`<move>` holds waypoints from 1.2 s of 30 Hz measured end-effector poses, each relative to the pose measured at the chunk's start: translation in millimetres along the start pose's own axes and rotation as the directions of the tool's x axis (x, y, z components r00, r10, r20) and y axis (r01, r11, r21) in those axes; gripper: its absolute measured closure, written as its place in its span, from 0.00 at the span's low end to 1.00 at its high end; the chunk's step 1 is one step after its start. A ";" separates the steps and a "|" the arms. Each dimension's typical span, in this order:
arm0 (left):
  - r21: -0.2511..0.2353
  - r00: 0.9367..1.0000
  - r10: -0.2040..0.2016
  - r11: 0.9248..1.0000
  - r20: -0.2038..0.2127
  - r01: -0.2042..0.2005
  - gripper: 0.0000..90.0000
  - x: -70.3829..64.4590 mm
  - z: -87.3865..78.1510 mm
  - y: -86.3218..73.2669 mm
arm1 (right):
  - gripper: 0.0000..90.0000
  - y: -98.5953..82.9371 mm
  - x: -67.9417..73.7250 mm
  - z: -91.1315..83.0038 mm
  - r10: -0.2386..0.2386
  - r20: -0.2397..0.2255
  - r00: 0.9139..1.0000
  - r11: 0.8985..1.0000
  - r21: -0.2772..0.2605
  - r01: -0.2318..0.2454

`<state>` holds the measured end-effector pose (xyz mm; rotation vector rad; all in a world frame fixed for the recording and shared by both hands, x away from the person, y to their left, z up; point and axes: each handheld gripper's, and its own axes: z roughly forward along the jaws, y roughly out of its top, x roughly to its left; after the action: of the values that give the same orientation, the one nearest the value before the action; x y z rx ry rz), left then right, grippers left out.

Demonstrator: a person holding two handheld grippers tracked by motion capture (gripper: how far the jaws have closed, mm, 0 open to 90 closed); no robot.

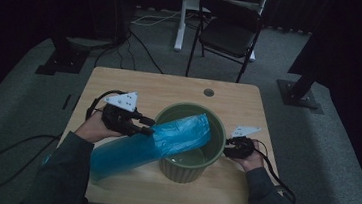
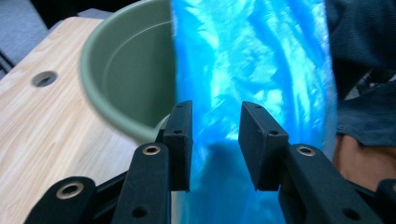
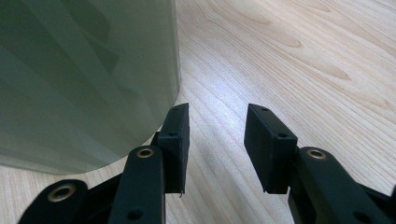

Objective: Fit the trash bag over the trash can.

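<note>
Between my left claw (image 2: pixel 215 140) pads, spread, lies the blue bag (image 1: pixel 149 146), its long axis slanting up into the green bin (image 1: pixel 218 136) ahead. My right claw (image 3: pixel 217 144), also spread and empty, waits beside the bin's wall on the counter (image 3: pixel 303 60).

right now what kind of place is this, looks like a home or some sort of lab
Most likely a recording lab or studio, not a home: a small wooden table on grey carpet, dark curtains around, stand bases at the sides, cables on the floor and a folding chair behind.

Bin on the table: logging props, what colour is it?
Olive green bin, clearest in the left gripper view.
</note>
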<state>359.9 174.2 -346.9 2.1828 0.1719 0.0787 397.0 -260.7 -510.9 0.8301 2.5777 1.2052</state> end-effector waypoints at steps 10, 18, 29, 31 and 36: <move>-0.005 0.997 -0.072 0.997 0.004 0.072 0.64 5.3 -12.4 -33.8 | 0.67 0.1 0.4 1.3 0.001 -0.002 1.000 1.000 0.006 -0.001; 0.000 0.992 -0.122 0.993 0.021 0.122 0.60 11.6 -7.5 -50.6 | 0.67 0.0 0.5 1.3 0.000 -0.003 1.000 1.000 0.006 0.000; 0.037 0.993 -0.116 0.993 0.033 0.115 0.82 11.7 3.3 -50.8 | 0.67 0.0 0.4 0.9 0.000 -0.002 1.000 1.000 0.007 0.000; 0.032 0.993 -0.114 0.993 0.028 0.113 0.89 11.8 2.3 -48.2 | 0.67 0.1 0.3 0.6 -0.001 -0.001 1.000 1.000 0.005 0.001; 0.017 0.994 -0.107 0.994 0.024 0.107 0.99 13.3 -1.2 -38.7 | 0.67 0.3 -0.2 -0.2 -0.002 0.003 1.000 1.000 -0.001 0.002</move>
<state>369.3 199.3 -377.7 2.1850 0.2760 -0.0106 397.2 -260.8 -510.6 0.8285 2.5748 1.2042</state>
